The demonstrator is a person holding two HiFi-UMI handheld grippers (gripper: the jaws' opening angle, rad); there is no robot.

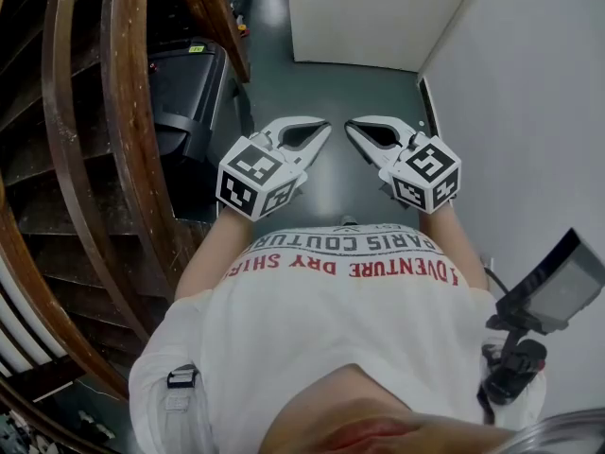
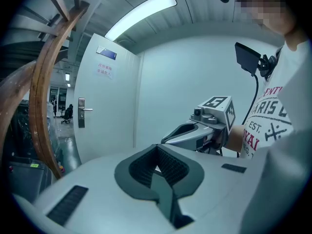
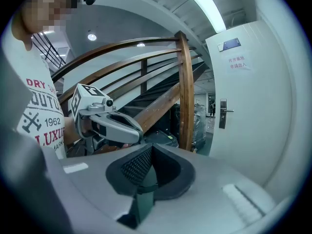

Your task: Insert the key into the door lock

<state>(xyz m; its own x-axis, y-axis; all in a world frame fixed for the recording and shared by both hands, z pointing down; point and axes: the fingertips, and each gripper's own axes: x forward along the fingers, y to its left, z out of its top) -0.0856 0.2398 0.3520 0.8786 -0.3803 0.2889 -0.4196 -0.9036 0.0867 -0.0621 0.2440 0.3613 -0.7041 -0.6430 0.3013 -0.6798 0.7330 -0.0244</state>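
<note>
A white door (image 1: 378, 17) stands ahead across the dark floor. Its metal handle and lock plate (image 2: 81, 112) show small and far off in the left gripper view, and the same lock plate (image 3: 223, 113) shows in the right gripper view. I see no key in any view. My left gripper (image 1: 324, 128) and right gripper (image 1: 350, 127) are held side by side in front of the person's chest, tips nearly meeting, both pointing toward the door. The left gripper's (image 2: 157, 147) jaws are shut with nothing between them. The right gripper's (image 3: 150, 147) jaws are shut too, and empty.
A curved wooden stair railing (image 1: 132, 140) runs along the left, with a black bin (image 1: 189, 93) beside it. A pale wall (image 1: 529, 112) closes the right side. A small device on a mount (image 1: 548, 291) hangs at the person's right.
</note>
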